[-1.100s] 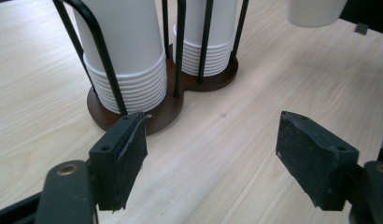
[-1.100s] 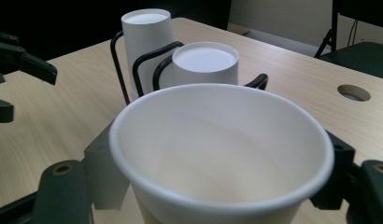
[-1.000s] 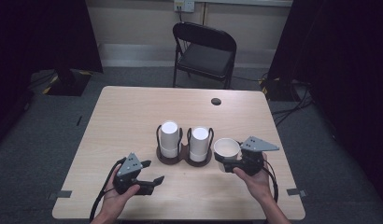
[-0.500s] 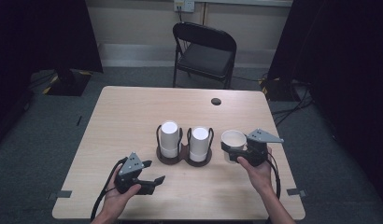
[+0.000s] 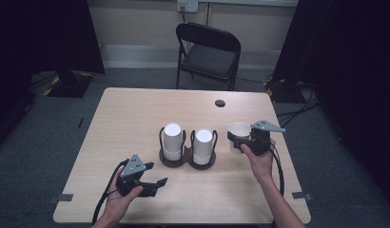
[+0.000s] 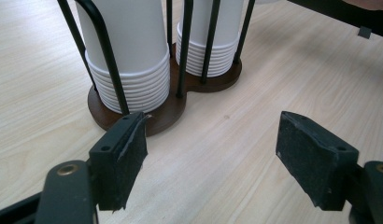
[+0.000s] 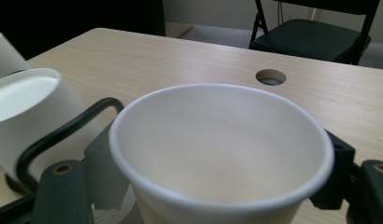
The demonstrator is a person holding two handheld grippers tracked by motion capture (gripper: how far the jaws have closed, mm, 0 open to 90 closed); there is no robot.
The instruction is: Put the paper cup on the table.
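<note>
Held one paper cup (image 5: 238, 137) upright in the right claw (image 5: 237, 140), beside the cup rack (image 5: 187, 158), toward the desk's (image 5: 136, 114) right edge. Left claw (image 5: 157, 184) open, empty, near the front edge. Not set down yet.

Black folding chair (image 5: 209, 52) behind wooden table (image 5: 136, 114), grey carpet (image 5: 50, 137), dark curtains (image 5: 345, 57)
</note>
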